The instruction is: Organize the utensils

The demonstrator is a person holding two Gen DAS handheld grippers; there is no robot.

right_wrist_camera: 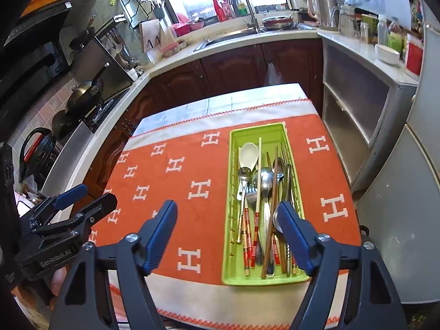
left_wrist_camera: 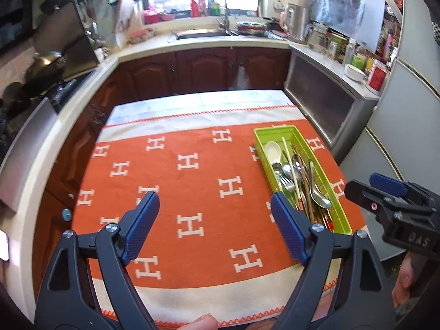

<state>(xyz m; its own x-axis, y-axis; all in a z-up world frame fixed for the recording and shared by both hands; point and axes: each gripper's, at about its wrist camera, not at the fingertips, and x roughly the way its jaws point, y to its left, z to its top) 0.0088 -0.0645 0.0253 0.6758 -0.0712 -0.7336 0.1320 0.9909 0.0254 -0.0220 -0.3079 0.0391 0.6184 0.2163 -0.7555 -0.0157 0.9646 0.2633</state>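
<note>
A lime-green tray (right_wrist_camera: 258, 128) lies on the right side of the orange H-patterned cloth (right_wrist_camera: 165, 181). It holds a white spoon (right_wrist_camera: 248, 152), metal spoons (right_wrist_camera: 266, 181), a fork (right_wrist_camera: 250, 192) and several chopsticks (right_wrist_camera: 257, 220). My right gripper (right_wrist_camera: 227, 204) hangs open above the tray's near end, nothing between its pads. In the left wrist view the same tray (left_wrist_camera: 286, 134) sits to the right. My left gripper (left_wrist_camera: 214, 195) stands open and empty over the bare cloth (left_wrist_camera: 192, 192). Each gripper shows at the edge of the other's view: right gripper (left_wrist_camera: 368, 189), left gripper (right_wrist_camera: 90, 196).
Dark wooden cabinets (right_wrist_camera: 233, 66) ring the table, with a sink and faucet (right_wrist_camera: 242, 2) behind. A wok (right_wrist_camera: 85, 93) sits on the stove at left. A grey cabinet (right_wrist_camera: 354, 104) and a fridge (right_wrist_camera: 407, 192) stand close on the right. A thumb (left_wrist_camera: 203, 321) shows below.
</note>
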